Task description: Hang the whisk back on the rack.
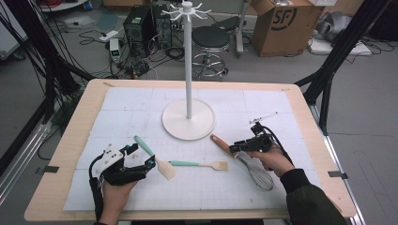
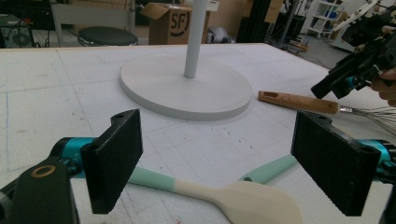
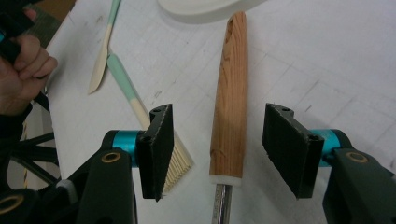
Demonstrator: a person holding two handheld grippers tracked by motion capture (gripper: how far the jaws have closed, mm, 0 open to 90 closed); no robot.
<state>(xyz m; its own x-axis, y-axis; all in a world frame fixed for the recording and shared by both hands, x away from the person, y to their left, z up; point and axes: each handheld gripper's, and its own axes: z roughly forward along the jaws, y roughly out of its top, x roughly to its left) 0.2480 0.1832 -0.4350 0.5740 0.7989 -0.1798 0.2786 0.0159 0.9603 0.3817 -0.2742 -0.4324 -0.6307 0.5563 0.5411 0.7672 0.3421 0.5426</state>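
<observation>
A whisk with a wooden handle point(image 1: 220, 142) point(image 3: 229, 98) lies right of centre, its wires point(image 1: 260, 176) toward the front. My right gripper point(image 1: 236, 147) point(image 3: 223, 149) hovers low over the handle's wire end, open. One pad stands on each side of the wood with a gap at both. Two mint-handled utensils lie left of it: a spoon-shaped spatula point(image 1: 155, 157) point(image 2: 233, 196) and a flat turner point(image 1: 202, 164) point(image 3: 135, 98). My left gripper point(image 1: 141, 157) point(image 2: 224, 163) is open just above the spatula, touching nothing.
A white hook stand point(image 1: 188, 70) rises from a round base point(image 1: 188, 119) at the middle of the white mat point(image 1: 141, 103). Behind the wooden table point(image 1: 75, 140) are a stool point(image 1: 210, 40), a cardboard box point(image 1: 286, 26), a computer tower point(image 1: 140, 23) and floor cables.
</observation>
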